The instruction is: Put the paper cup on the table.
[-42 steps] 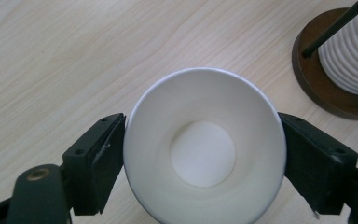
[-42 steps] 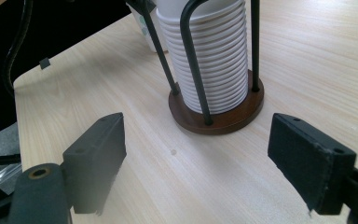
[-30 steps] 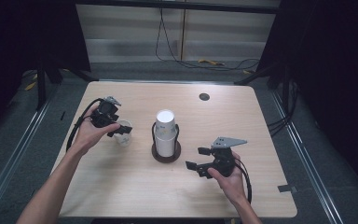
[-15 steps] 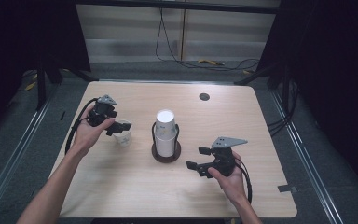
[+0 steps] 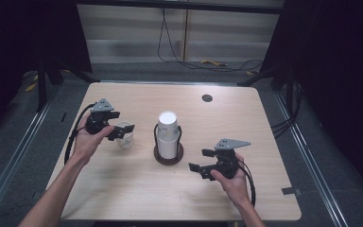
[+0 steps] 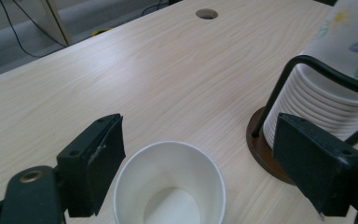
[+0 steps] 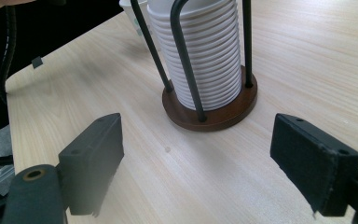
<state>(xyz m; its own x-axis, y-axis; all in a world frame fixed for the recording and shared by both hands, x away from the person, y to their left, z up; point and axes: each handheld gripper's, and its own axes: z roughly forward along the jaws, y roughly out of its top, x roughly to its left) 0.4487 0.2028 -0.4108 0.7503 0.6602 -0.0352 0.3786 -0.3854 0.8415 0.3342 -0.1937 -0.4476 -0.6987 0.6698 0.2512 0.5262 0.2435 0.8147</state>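
Left gripper [image 5: 116, 131] wide open astride loose cup [image 6: 169, 184] left of stack [image 5: 168, 138], looks mid-release or pre-grasp; right gripper [image 5: 202, 161] open, empty, idle.

Both arms reach forward; the left claw [image 5: 116, 127] and the right claw [image 5: 202, 161] each have their jaws wide apart

- This is looking like a lab or recording rig.
- Dark curtains [image 5: 23, 42] are enclosing a lone worktop [image 5: 137, 194].
- Loose cables [image 5: 189, 59] are trailing across the grey floor [image 5: 321, 194].
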